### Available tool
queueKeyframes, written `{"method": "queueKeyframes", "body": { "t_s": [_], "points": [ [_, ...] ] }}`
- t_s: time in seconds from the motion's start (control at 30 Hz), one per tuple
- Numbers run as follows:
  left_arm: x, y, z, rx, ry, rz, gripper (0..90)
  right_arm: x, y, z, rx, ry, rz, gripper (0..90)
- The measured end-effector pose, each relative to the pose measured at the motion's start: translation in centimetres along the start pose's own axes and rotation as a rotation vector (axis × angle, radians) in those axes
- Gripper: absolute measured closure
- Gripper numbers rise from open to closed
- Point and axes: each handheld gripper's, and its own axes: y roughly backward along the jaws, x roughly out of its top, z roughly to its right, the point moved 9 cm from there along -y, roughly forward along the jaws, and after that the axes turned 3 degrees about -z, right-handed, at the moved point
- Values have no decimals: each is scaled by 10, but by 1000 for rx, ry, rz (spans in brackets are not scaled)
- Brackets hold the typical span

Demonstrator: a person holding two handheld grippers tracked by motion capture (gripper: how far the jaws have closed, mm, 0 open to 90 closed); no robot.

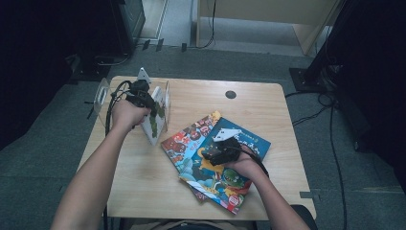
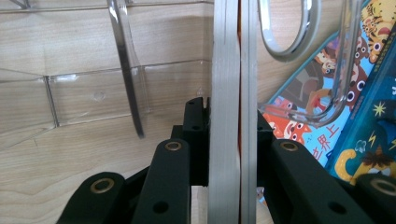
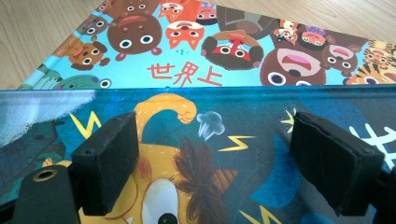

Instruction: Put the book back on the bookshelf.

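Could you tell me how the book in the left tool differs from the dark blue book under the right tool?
The book in the left tool stands upright on edge in the clear rack; the dark blue book lies flat on another picture book. The left tool is shut on the upright book; the right tool hangs open over the blue cover. Both are illustrated children's books.

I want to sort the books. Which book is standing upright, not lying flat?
The book clamped in the left tool, upright at the clear rack. The dark-blue book and light-blue animal book lie flat.

2 picture books (image 1: 218, 163) lie overlapped on the table (image 1: 143, 177), right of the clear rack (image 1: 103, 93).
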Motion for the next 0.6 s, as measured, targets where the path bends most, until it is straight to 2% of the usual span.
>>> {"method": "queueKeyframes", "body": {
  "t_s": [0.17,0.33,0.6],
  "points": [
    [4,0,1,5,6,3,768,0,0,0,0,0,0,156],
    [8,-2,0,4,31,13,768,0,0,0,0,0,0,156],
    [14,-3,3,24,26,14,768,0,0,0,0,0,0,156]
  ]
}}
